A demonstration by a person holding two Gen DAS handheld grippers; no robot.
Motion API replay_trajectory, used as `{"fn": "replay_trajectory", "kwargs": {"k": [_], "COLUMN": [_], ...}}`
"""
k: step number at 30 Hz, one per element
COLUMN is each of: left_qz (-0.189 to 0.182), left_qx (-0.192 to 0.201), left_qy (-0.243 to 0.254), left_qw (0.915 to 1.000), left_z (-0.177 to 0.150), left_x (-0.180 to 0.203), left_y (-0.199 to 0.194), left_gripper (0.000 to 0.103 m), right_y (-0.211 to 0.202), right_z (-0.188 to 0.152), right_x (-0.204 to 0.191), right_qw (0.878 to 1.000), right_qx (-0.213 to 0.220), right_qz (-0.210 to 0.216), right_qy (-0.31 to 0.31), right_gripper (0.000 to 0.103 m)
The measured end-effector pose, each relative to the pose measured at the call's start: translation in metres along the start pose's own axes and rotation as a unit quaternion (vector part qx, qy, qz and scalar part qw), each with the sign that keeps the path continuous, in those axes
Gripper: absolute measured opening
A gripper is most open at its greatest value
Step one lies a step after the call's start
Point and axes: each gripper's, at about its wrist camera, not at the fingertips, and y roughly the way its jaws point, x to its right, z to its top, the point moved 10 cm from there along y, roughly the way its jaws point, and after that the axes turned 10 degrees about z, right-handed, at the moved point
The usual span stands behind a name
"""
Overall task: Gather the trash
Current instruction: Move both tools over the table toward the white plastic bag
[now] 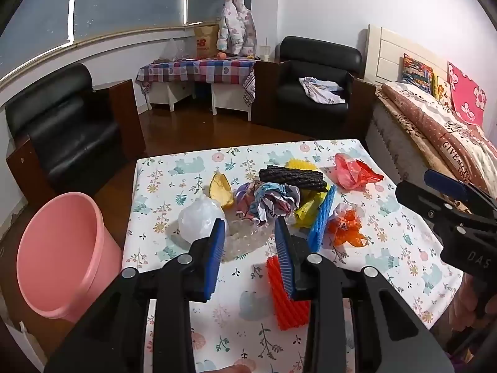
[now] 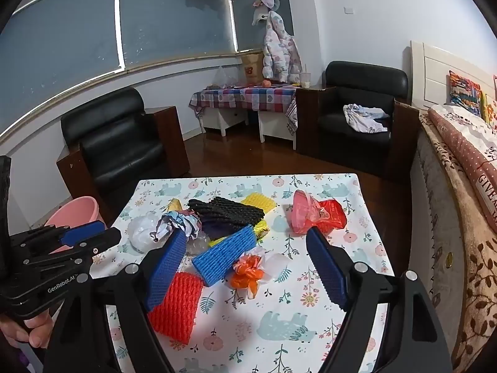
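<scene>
A round pink plastic bucket (image 1: 62,261) stands on the wooden floor just beside the left edge of the table; the part of its inside that shows holds nothing. The trash lies in a loose heap on the floral-print tablecloth (image 1: 403,267): a crumpled white plastic bag (image 1: 198,220), a crinkled clear plastic wrap (image 1: 245,239), a crumpled printed paper wrapper (image 1: 273,202), a black foam net sleeve (image 1: 293,178), a blue foam net sleeve (image 1: 323,217), a red foam net sleeve (image 1: 287,298), an orange ribbon bow (image 1: 346,228) and a red plastic bag (image 1: 354,172).

The left gripper (image 1: 250,242) hovers over the clear wrap with its blue pads parted and nothing between them pressed. The right gripper (image 2: 245,261) is spread wide above the blue sleeve and the bow, grasping nothing.

Readable writing: "GenRobot.AI" on the left gripper's body in the right wrist view, "DAS" on the right gripper's body in the left wrist view, and "GIVE ALL" on the bed cover (image 1: 453,152).
</scene>
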Motion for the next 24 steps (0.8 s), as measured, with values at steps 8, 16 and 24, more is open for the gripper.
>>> {"fn": "replay_trajectory", "kwargs": {"k": [8, 16, 24], "left_qz": [0.0, 0.0, 0.013], "left_qx": [0.0, -0.002, -0.001], "left_qy": [-0.002, -0.008, -0.02], "left_qw": [1.0, 1.0, 0.9997], "left_z": [0.0, 0.002, 0.001], "left_x": [0.0, -0.009, -0.011], "left_y": [0.0, 0.005, 0.003], "left_gripper": [0.034, 0.034, 0.034], "right_y": [0.0, -0.001, -0.003], "right_z": [0.001, 0.002, 0.005], "right_x": [0.0, 0.0, -0.001], "right_qw": [1.0, 1.0, 1.0], "right_qx": [0.006, 0.011, 0.018], "right_qz": [0.0, 0.0, 0.002], "right_qy": [-0.001, 0.0, 0.0], "right_gripper": [0.079, 0.079, 0.079]}}
